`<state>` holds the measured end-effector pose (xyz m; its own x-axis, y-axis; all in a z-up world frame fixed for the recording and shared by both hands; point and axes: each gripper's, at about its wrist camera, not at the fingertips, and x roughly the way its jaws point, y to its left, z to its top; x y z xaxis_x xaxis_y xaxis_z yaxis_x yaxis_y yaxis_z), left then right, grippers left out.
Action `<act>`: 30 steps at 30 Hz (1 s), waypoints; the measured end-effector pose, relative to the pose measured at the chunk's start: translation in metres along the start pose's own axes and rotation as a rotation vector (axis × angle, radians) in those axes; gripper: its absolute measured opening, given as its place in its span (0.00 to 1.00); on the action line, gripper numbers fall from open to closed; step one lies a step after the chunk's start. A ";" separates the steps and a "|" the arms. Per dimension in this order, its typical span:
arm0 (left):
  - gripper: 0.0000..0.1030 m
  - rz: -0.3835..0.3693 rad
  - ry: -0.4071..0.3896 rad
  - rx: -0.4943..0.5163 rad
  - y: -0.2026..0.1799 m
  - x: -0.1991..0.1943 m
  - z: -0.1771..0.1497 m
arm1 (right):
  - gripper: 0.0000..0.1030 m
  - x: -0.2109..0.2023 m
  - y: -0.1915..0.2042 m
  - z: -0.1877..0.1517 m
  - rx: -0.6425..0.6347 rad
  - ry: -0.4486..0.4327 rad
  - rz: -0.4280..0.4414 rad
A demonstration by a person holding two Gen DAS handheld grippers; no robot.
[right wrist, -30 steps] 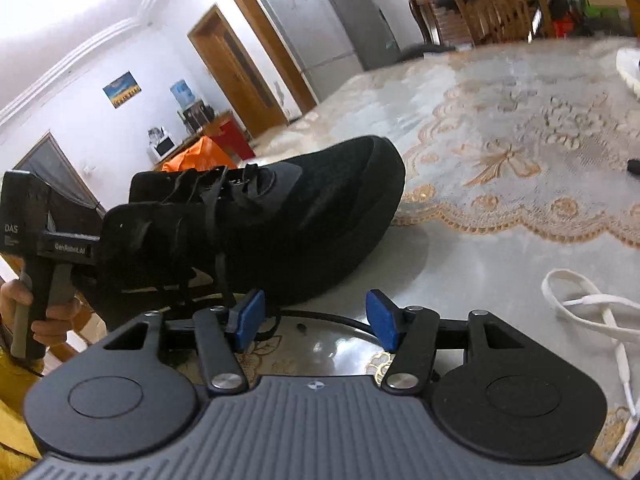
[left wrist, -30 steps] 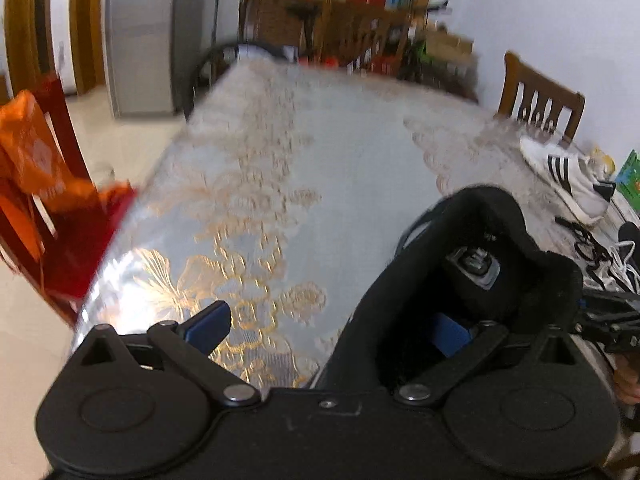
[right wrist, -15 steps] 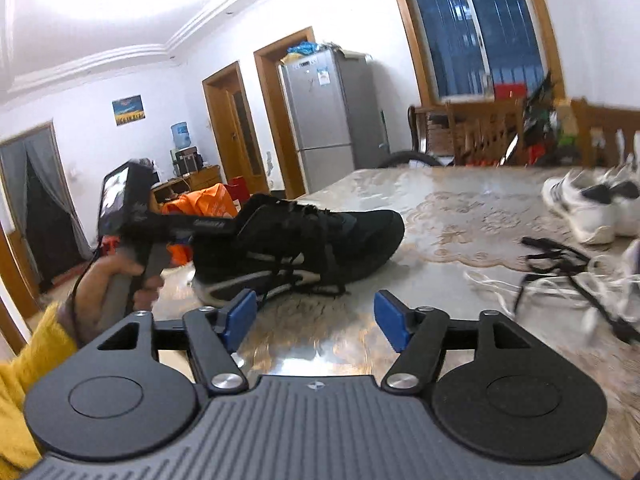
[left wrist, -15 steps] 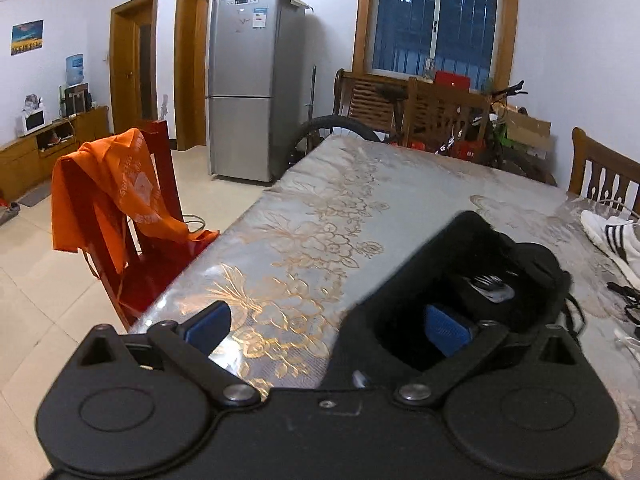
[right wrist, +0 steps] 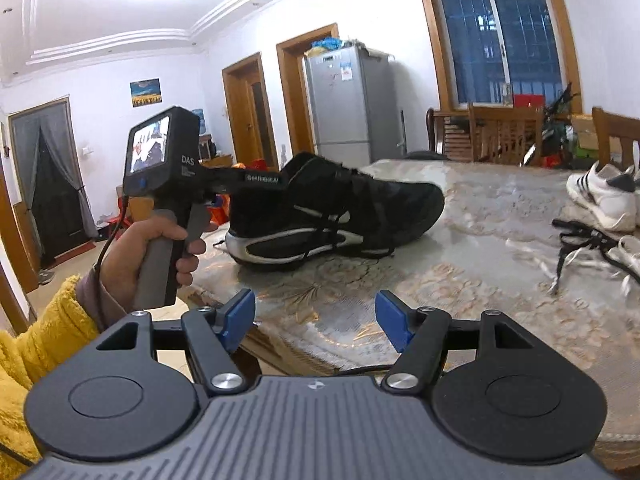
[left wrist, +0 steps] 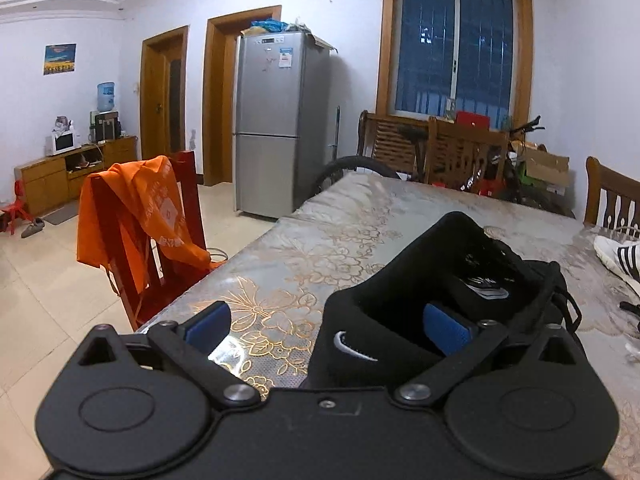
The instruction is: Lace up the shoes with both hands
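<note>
- The black shoe (right wrist: 336,208) sits near the table's (left wrist: 360,220) left edge.
- The left gripper (left wrist: 326,326) straddles its heel collar, one finger inside, pads spread, not pinching.
- The right gripper (right wrist: 316,316) hangs released, empty; bare tabletop ahead.

Left hand (right wrist: 148,252), yellow fleece sleeve at the wrist, wraps the left gripper (left wrist: 326,324) handle; jaws wide. Right gripper (right wrist: 316,318) points slightly downward, blue pads (right wrist: 240,316) apart, nothing between them.
</note>
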<state>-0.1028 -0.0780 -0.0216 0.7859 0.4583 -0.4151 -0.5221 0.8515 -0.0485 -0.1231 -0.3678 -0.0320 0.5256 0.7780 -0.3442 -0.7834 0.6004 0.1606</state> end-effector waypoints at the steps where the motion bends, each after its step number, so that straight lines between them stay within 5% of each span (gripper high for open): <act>1: 1.00 -0.003 -0.001 -0.001 0.001 0.000 0.000 | 0.68 0.003 -0.001 0.001 0.001 0.008 0.001; 20: 1.00 -0.019 0.002 0.005 0.005 0.005 0.003 | 0.67 0.016 0.014 -0.003 -0.040 0.040 0.024; 30: 1.00 -0.069 -0.004 0.092 0.007 0.005 0.005 | 0.55 0.064 -0.032 0.049 0.025 -0.085 0.048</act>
<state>-0.1008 -0.0680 -0.0196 0.8204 0.3985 -0.4101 -0.4344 0.9007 0.0063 -0.0484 -0.3283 -0.0133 0.5150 0.8181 -0.2561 -0.8003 0.5658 0.1982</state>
